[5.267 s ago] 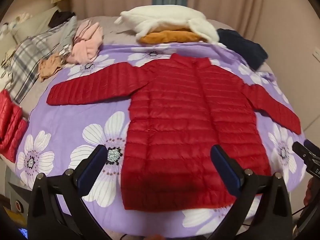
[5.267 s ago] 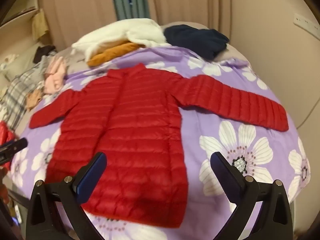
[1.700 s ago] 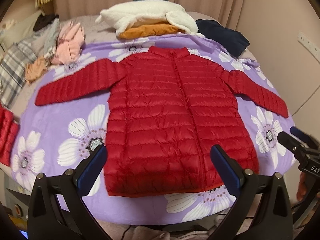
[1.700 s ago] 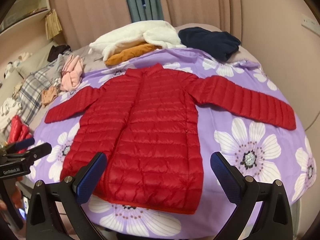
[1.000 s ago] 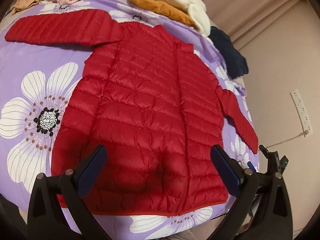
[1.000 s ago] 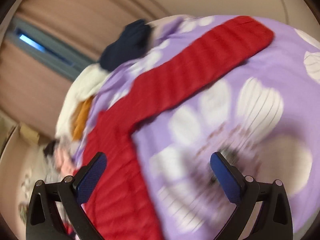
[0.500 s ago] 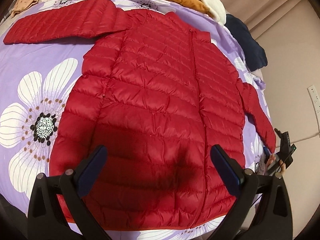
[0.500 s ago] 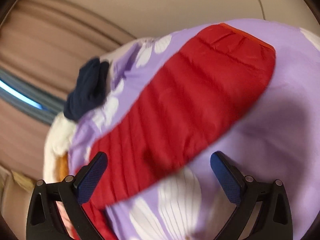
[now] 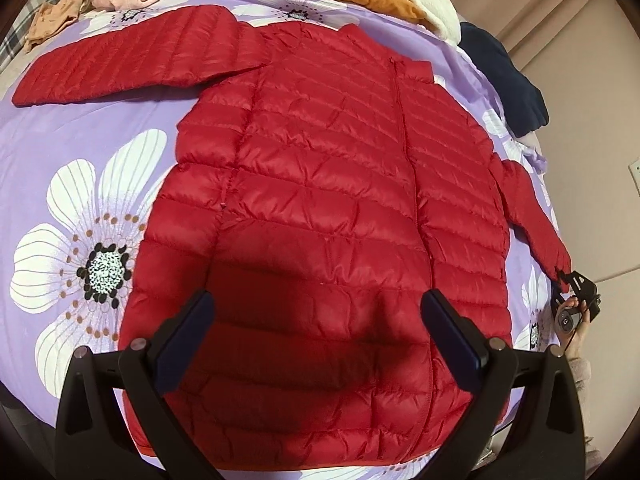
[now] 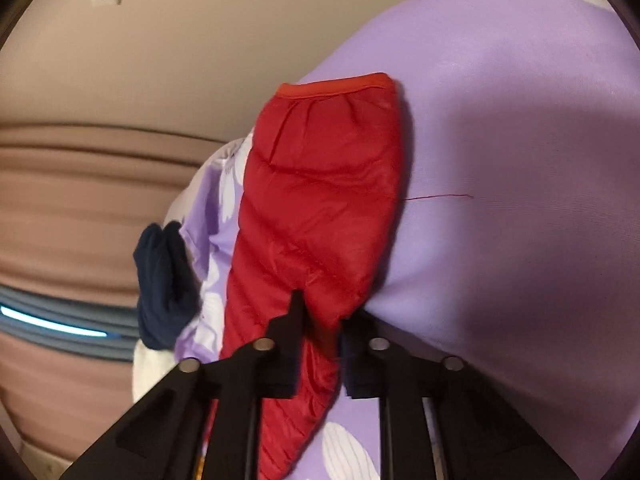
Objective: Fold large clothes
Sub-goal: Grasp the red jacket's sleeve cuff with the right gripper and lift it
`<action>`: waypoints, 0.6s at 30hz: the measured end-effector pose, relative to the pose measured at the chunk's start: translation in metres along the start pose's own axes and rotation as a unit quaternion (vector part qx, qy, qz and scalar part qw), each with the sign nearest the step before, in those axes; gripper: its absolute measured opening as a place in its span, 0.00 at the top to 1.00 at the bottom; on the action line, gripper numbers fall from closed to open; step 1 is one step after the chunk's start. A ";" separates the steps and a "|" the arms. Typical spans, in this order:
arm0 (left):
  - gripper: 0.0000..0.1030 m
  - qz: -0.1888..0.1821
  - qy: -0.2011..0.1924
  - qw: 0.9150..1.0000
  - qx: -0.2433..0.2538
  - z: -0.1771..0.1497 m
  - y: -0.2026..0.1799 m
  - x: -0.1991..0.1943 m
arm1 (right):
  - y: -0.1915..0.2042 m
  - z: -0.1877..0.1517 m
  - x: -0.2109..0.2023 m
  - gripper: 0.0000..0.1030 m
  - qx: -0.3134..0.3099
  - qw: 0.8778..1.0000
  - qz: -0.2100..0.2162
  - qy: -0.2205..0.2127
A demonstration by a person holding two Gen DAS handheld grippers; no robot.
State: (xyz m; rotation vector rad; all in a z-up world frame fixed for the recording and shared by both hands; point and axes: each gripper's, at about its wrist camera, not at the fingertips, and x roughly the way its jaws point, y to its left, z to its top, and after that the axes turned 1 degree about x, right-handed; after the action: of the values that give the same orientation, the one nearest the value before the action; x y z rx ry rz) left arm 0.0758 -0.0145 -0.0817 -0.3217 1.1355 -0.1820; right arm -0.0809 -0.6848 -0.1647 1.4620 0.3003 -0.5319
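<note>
Right wrist view: right gripper [image 10: 320,320] is clamped on the sleeve [image 10: 320,208], cuff pointing away. The jacket [image 9: 320,220] lies flat on the bed [image 9: 80,128], its body leftward; left gripper [image 9: 316,328] hovers, jaws apart, over the hem.

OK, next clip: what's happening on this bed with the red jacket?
A person with a gripper in each hand is starting to fold a red puffer jacket spread flat, front up, on a purple floral bedspread. The right gripper has its jaws shut on the jacket's right sleeve near the cuff. The left gripper hovers over the lower body of the jacket with jaws open, holding nothing. No fold is made yet. Other clothes lie piled at the far edge.
</note>
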 end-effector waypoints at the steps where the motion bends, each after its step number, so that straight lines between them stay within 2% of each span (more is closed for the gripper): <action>1: 0.00 -0.001 -0.001 1.000 -0.002 0.000 0.002 -0.002 | 0.005 -0.002 -0.004 0.93 -0.011 1.000 -0.001 -0.002; 5: 0.00 0.005 -0.008 1.000 -0.008 -0.003 0.009 -0.009 | 0.059 -0.018 -0.030 0.93 -0.126 0.992 0.021 -0.014; 6: 0.00 0.005 -0.010 1.000 -0.011 -0.003 0.012 -0.011 | 0.085 -0.029 -0.041 0.93 -0.179 0.983 0.030 -0.020; 8: 0.00 0.001 -0.013 1.000 -0.018 -0.003 0.017 -0.014 | 0.120 -0.049 -0.055 0.93 -0.243 0.969 0.049 -0.022; 11: 0.00 -0.006 -0.023 0.999 -0.024 -0.004 0.021 -0.020 | 0.178 -0.092 -0.076 0.93 -0.342 0.936 0.083 -0.021; 13: 0.00 -0.010 -0.027 0.999 -0.028 -0.005 0.024 -0.023 | 0.218 -0.133 -0.082 0.93 -0.406 0.907 0.106 -0.009; 16: 0.00 -0.013 -0.038 0.999 -0.035 -0.007 0.034 -0.030 | 0.250 -0.185 -0.083 0.93 -0.463 0.877 0.127 0.016; 18: 0.00 -0.013 -0.045 0.998 -0.042 -0.007 0.041 -0.034 | 0.267 -0.229 -0.077 0.93 -0.505 0.851 0.137 0.038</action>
State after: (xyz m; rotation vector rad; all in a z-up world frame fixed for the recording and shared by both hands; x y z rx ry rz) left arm 0.0540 0.0335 -0.0690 -0.4167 1.0514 -0.1417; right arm 0.0196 -0.4409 0.0803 0.4715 0.3491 -0.0287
